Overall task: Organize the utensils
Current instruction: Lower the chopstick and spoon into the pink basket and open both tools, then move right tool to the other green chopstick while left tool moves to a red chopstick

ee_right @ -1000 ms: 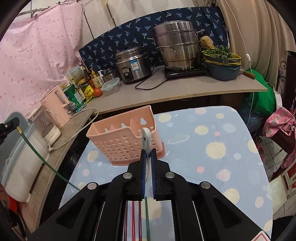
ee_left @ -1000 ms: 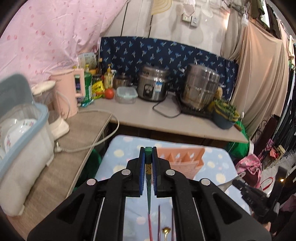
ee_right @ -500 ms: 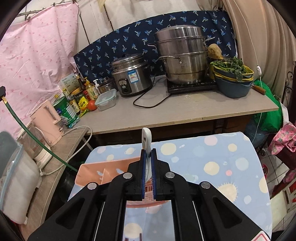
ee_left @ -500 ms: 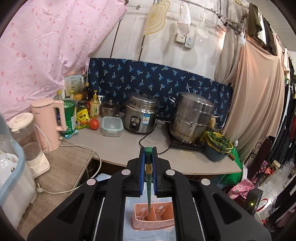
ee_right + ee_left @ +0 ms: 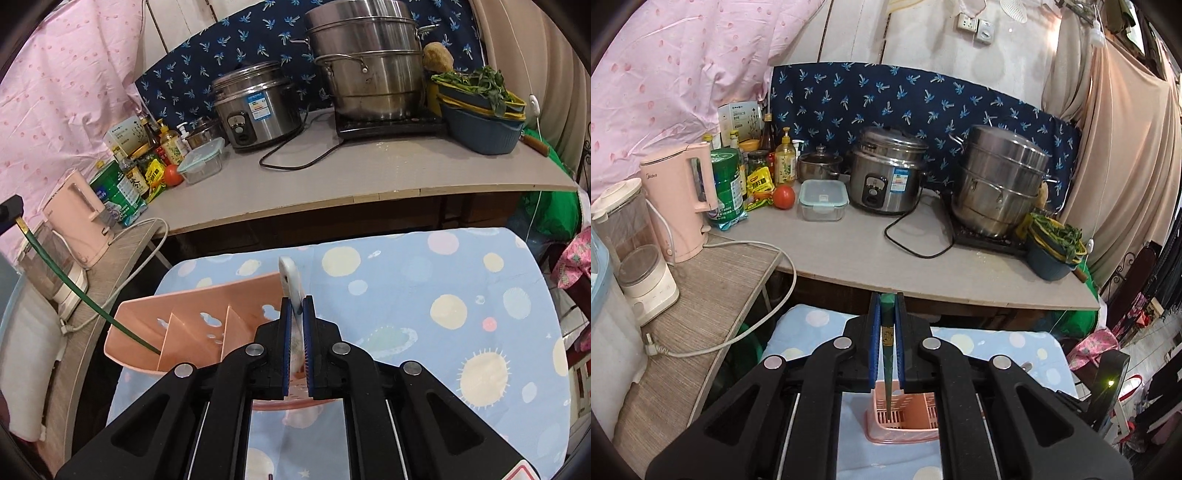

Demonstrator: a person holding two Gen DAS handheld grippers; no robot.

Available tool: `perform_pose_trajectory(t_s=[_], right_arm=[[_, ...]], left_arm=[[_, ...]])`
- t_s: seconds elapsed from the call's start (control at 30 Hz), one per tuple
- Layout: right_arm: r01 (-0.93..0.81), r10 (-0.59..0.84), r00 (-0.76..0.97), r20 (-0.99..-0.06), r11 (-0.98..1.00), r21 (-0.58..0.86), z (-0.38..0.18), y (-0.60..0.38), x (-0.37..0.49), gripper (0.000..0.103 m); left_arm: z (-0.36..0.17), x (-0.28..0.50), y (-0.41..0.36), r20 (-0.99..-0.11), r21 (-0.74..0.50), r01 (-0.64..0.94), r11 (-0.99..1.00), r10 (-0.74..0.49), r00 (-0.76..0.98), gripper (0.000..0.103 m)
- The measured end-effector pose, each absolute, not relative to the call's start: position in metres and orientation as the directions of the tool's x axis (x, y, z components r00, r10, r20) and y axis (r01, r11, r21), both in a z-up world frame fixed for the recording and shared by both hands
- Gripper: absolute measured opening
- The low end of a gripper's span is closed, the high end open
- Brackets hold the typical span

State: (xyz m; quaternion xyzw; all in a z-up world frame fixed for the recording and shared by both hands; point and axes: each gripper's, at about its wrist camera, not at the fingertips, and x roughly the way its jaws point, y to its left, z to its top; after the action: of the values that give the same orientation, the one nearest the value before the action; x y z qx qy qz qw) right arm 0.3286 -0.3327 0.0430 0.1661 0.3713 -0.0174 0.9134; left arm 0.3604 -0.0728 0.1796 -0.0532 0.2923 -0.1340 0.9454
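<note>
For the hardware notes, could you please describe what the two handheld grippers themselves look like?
The left gripper and the right gripper look alike: matte black plastic linkage arms with triangular cut-outs, round silver pivot bolts, and two slim parallel fingers faced with ribbed blue pads. Pale rods run along the body under the arms. No cables, sleeves or hands show.

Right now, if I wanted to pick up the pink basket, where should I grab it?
Take the basket by the top edge of its far wall, coming straight down from above. That wall is thin, upright and bare, so tongs can straddle it; probably best mid-wall, clear of the green chopstick and white spoon.
</note>
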Motion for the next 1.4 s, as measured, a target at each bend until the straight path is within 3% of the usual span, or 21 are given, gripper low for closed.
perform_pose_trajectory(t_s=[0.23,0.3,0.53,0.7,0.97,1.4], right_arm=[[0.157,0.083,0.739,-0.669,0.944,0.29,0.051,-0.332,0.314,0.009],[0.151,0.087,0.742,-0.665,0.944,0.292,0.054,-0.33,0.304,0.01],[0.118,0.113,0.736,-0.668,0.95,0.29,0.057,-0.316,0.254,0.012],[0.118,0.115,0.727,-0.677,0.95,0.288,0.049,-0.305,0.2,0.021],[0.151,0.076,0.675,-0.734,0.959,0.239,0.018,-0.292,0.113,0.021],[0.161,0.084,0.571,-0.816,0.964,0.212,-0.042,-0.271,0.028,0.021]], left_arm=[[0.172,0.354,-0.068,-0.554,-0.165,0.198,0.966,-0.257,0.792,0.009],[0.171,0.348,-0.065,-0.555,-0.156,0.189,0.969,-0.244,0.795,0.019],[0.159,0.304,-0.051,-0.577,-0.12,0.185,0.975,-0.22,0.787,0.035],[0.134,0.266,-0.042,-0.629,-0.098,0.193,0.976,-0.211,0.748,0.035],[0.067,0.194,-0.027,-0.728,-0.067,0.21,0.975,-0.192,0.659,0.035],[-0.015,0.117,-0.012,-0.809,-0.055,0.214,0.975,-0.169,0.563,0.035]])
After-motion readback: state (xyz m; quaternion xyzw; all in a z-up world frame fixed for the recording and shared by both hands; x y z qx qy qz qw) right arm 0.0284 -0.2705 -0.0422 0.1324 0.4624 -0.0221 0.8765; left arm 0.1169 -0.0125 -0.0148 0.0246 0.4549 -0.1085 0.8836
